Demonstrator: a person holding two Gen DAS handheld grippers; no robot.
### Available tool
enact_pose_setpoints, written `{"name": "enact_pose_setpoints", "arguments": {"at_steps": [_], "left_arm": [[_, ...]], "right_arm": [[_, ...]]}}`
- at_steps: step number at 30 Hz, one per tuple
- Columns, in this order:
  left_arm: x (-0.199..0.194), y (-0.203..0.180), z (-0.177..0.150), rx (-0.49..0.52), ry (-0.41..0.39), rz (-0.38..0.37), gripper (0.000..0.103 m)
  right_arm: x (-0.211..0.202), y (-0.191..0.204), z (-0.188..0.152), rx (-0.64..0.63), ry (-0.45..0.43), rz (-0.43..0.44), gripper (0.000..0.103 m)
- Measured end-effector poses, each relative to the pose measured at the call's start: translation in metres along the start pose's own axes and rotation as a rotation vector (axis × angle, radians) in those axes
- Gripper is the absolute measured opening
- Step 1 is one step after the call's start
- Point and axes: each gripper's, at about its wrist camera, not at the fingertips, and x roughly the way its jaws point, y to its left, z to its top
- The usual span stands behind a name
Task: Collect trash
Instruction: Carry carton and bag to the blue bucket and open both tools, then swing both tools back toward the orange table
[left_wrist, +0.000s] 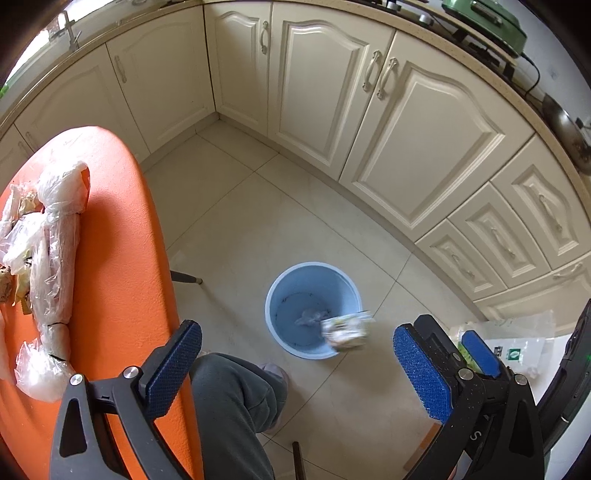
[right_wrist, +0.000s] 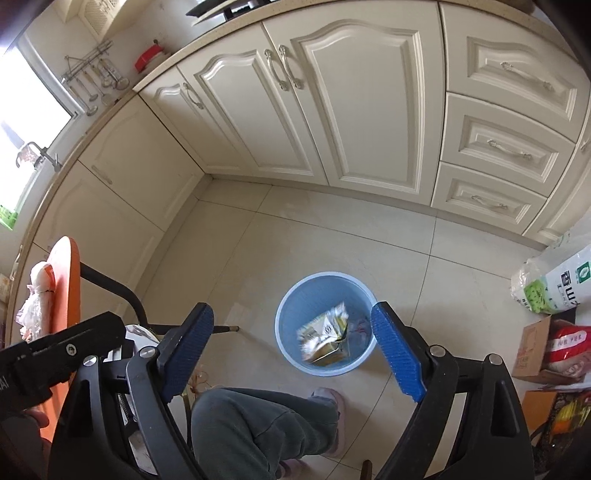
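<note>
Right wrist view: the right tool (right_wrist: 291, 350) gapes empty above the blue bin (right_wrist: 327, 323) at lower centre, so the blurred carton (right_wrist: 325, 339) drops inside. The left tool (left_wrist: 295, 369) is open too; bagged trash (left_wrist: 51, 258) waits on the orange bench (left_wrist: 122, 229), left.

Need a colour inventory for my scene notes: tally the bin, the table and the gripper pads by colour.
Light blue: 1, the bin
Orange: 1, the table
Dark blue: 4, the pads on the left hand-held gripper and right hand-held gripper
Total: 6
</note>
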Motion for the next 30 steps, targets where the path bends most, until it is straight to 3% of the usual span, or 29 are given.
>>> {"name": "enact_pose_setpoints", "arguments": {"at_steps": [8, 15, 23, 30], "left_arm": [[-0.002, -0.001, 0.002, 0.014, 0.02, -0.001, 0.102], [-0.02, 0.001, -0.004, 0.036, 0.012, -0.028, 0.101], [-0.072, 0.02, -0.043, 0.045, -0.045, -0.05, 0.101], [-0.14, 0.07, -0.096, 0.006, -0.136, -0.075, 0.101]], "right_arm": [[-0.004, -0.011, -0.003, 0.026, 0.021, -0.046, 0.089], [-0.031, -0.017, -0.01, 0.043, -0.008, -0.075, 0.089], [-0.084, 0.003, -0.031, 0.024, -0.075, -0.072, 0.089], [-0.131, 0.045, -0.057, -0.03, -0.145, -0.046, 0.089]]}}
